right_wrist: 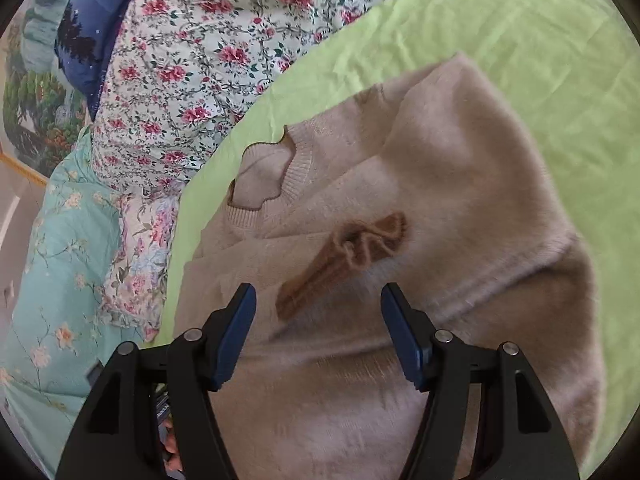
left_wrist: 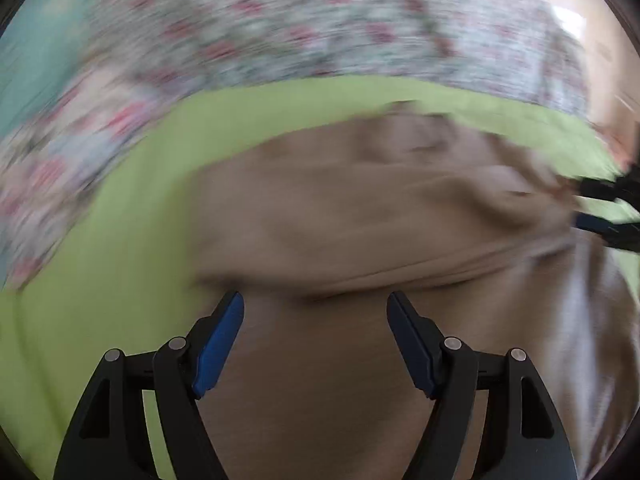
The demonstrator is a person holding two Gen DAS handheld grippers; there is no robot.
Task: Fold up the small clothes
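A small beige fuzzy sweater [right_wrist: 460, 184] lies on a lime green sheet [right_wrist: 540, 60], partly folded, with a sleeve laid across its body. It has a ribbed neckline [right_wrist: 276, 176] and a brown bow [right_wrist: 352, 256] on the chest. My right gripper [right_wrist: 318, 296] is open and empty just above the sweater, below the bow. In the blurred left wrist view the sweater [left_wrist: 360, 208] fills the middle. My left gripper [left_wrist: 316, 304] is open and empty over it. The right gripper's dark fingers [left_wrist: 608, 212] show at that view's right edge.
A floral quilt [right_wrist: 192, 68] and a turquoise flowered blanket [right_wrist: 52, 264] lie along the green sheet's far and left sides. A dark blue pillow [right_wrist: 92, 20] sits behind the quilt. The quilt also shows in the left wrist view [left_wrist: 280, 36].
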